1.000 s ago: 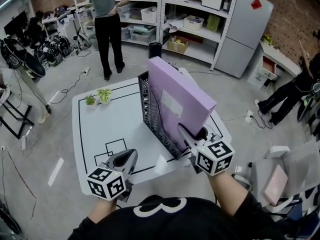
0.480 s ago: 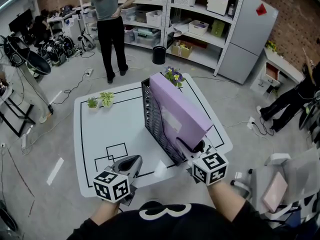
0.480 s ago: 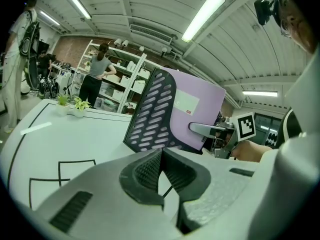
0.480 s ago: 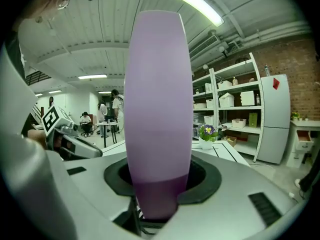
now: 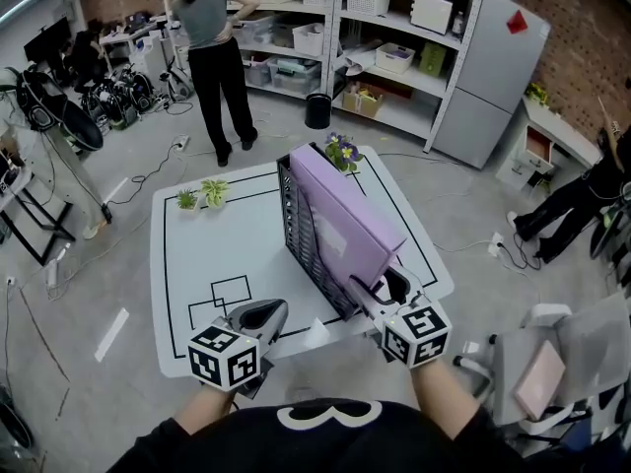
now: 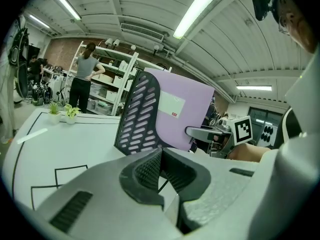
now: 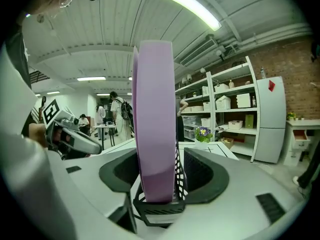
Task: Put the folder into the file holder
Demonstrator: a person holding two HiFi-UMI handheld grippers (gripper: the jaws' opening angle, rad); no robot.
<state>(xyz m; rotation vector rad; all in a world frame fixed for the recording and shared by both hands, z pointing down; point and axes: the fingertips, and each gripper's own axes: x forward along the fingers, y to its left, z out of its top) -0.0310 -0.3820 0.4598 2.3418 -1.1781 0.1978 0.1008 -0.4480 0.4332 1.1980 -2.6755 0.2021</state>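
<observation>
Releasing the purple folder (image 5: 345, 215) by spreading the right gripper (image 5: 379, 286) wide, after lowering it from a raised tilt into the black mesh file holder (image 5: 301, 230); probably completing the insertion. Leaving its near edge between the parted jaws, apparently touching neither pad. Keeping the left gripper (image 5: 260, 314) pressed together, empty, beside the holder.

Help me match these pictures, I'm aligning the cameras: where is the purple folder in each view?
Head view: thick lilac folder at centre, standing in the black slotted file holder.
Left gripper view: folder centre right, behind the holder's slotted side.
Right gripper view: folder dead centre, seen edge-on.
Shared landmark: that file holder, in all three.
</observation>
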